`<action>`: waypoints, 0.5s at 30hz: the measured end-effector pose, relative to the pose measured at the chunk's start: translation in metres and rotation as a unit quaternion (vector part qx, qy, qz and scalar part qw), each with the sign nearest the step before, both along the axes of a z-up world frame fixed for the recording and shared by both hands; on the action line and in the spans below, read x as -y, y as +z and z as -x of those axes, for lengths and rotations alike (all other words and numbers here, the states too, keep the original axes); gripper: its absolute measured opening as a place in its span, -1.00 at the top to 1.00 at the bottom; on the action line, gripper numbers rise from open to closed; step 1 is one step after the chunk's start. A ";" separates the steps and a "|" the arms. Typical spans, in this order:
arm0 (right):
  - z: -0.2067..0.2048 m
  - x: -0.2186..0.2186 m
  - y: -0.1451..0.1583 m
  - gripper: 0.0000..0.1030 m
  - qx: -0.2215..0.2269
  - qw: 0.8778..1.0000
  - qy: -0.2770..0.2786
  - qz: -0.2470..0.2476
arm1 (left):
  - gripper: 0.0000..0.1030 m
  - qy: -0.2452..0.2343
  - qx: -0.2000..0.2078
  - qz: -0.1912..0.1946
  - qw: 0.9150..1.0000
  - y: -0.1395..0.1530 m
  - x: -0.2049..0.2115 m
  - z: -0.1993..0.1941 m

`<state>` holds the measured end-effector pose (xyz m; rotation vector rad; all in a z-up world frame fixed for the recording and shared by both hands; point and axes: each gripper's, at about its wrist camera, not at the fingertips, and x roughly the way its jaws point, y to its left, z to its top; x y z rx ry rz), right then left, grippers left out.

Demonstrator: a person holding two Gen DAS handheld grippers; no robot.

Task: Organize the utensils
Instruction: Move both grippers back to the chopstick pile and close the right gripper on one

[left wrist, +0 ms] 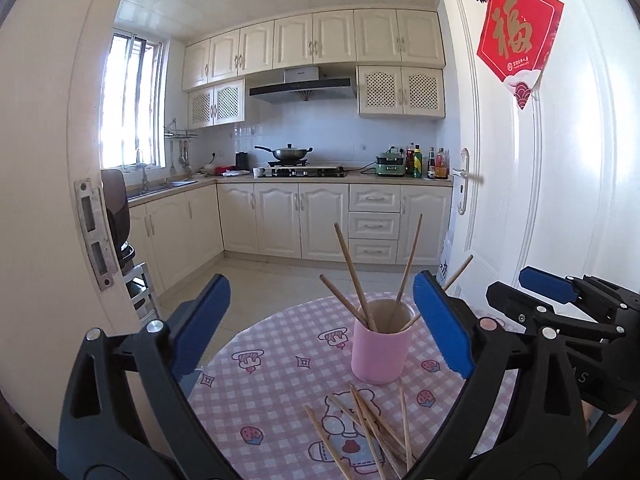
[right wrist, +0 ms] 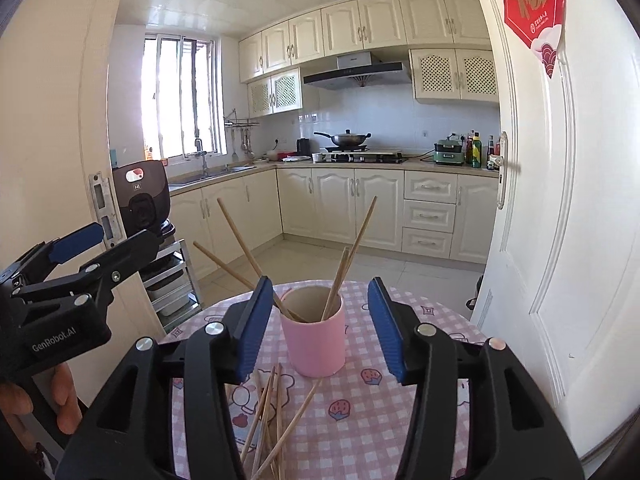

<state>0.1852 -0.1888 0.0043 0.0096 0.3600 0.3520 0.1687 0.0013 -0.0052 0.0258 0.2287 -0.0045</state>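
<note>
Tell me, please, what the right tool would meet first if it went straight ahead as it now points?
Probably the pink cup holding chopsticks; it stands just beyond the right tool's open gap, though depth is unclear.

Red door hanging point(left wrist: 519, 31): you can read a large gold "福"; the small print beneath is too fine to read
Left gripper point(right wrist: 96, 246): your right wrist view shows "GenRobot.AI" in white on its black body

— What's carrying everything?
— A round table point(left wrist: 280, 344) under a pink checked cloth with cartoon prints.
— And directly on it?
— A pink cup point(left wrist: 380, 354) standing upright (four chopsticks lean out of it), and just beside it a loose pile of chopsticks point(left wrist: 368, 428) lying crossed on the cloth.
</note>
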 end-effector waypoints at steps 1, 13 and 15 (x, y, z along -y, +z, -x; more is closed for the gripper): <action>0.001 -0.001 -0.003 0.06 -0.003 1.000 -0.001 0.001 | -0.79 -0.001 -0.002 -0.002 1.000 -0.004 -0.001 0.002; -0.009 0.002 -0.060 0.04 -0.116 0.993 0.011 -0.026 | -0.79 0.014 -0.076 0.009 0.997 -0.051 -0.031 -0.003; -0.020 0.002 -0.076 0.04 -0.166 0.985 0.017 -0.042 | -0.79 0.022 -0.098 0.010 0.995 -0.061 -0.037 -0.009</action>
